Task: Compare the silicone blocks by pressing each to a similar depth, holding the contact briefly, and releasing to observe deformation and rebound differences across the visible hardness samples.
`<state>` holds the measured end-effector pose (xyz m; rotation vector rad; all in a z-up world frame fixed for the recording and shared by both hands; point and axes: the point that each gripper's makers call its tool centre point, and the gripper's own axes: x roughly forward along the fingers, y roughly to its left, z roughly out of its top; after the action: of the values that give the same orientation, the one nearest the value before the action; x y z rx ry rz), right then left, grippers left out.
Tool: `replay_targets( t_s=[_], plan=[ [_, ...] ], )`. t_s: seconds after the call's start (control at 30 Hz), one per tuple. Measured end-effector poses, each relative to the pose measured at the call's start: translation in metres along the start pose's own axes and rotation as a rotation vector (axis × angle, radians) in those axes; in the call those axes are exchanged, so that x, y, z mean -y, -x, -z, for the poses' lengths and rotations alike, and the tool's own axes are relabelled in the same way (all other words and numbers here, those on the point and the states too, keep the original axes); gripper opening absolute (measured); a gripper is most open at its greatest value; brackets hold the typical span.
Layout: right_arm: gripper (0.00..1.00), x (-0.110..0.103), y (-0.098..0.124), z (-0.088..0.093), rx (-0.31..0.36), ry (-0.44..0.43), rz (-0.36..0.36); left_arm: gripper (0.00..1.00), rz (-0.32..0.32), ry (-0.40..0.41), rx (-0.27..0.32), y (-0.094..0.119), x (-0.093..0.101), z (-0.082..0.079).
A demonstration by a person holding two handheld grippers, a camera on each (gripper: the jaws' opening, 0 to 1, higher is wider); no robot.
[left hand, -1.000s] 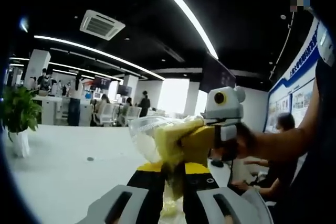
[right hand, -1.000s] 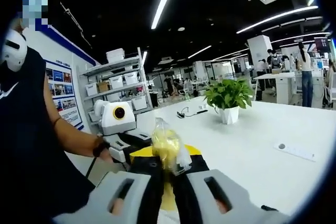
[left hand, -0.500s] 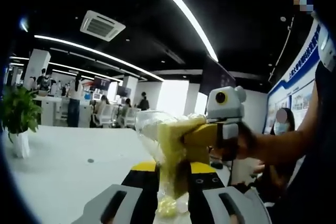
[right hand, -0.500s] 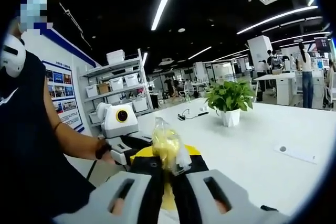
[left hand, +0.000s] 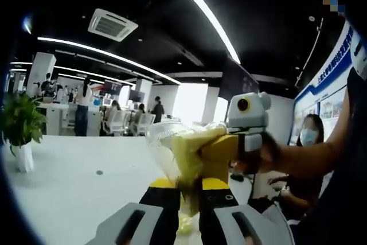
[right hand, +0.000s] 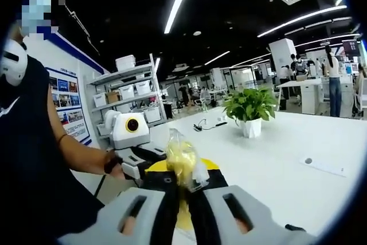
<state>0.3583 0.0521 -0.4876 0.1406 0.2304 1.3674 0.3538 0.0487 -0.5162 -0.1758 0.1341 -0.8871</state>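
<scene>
A clear plastic bag [left hand: 171, 152] holding pale yellow silicone pieces hangs in the air above the table. In the left gripper view my left gripper [left hand: 188, 192] is shut on the bag's lower part. My right gripper [left hand: 213, 154] comes in from the right with its yellow-tipped jaws shut on the same bag. In the right gripper view the bag [right hand: 179, 156] rises between the shut jaws of my right gripper [right hand: 182, 185]. There my left gripper [right hand: 152, 163] reaches the bag from the left, held by a person's hand.
A wide white table [left hand: 69, 182] lies below, with a potted plant [left hand: 20, 125] at its left. In the right gripper view the plant [right hand: 249, 107] stands mid-table and a flat strip [right hand: 321, 164] lies to the right. A storage shelf [right hand: 132, 93] stands behind. A seated person [left hand: 307, 142] is close by.
Both grippers stay shut on the bag. The bag and both views have swayed only slightly between the earlier frames and now.
</scene>
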Motion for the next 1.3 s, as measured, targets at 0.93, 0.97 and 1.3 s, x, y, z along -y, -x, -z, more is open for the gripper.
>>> replay_targets(
  t_s=[0.93,0.97,1.3],
  plan=[
    [0.00,0.0066,0.0030,0.0015,0.020,-0.036,-0.008,0.04,0.021,-0.010,-0.039,-0.0053,0.0029,0.0038],
    [0.00,0.0068,0.0033,0.0012,0.018,-0.040,-0.008,0.04,0.023,-0.008,-0.038,-0.0057,0.0031,0.0037],
    [0.02,0.0048,0.0043,-0.0035,0.046,-0.011,-0.014,0.05,0.026,-0.007,-0.028,-0.0072,0.0039,-0.0019]
  ],
)
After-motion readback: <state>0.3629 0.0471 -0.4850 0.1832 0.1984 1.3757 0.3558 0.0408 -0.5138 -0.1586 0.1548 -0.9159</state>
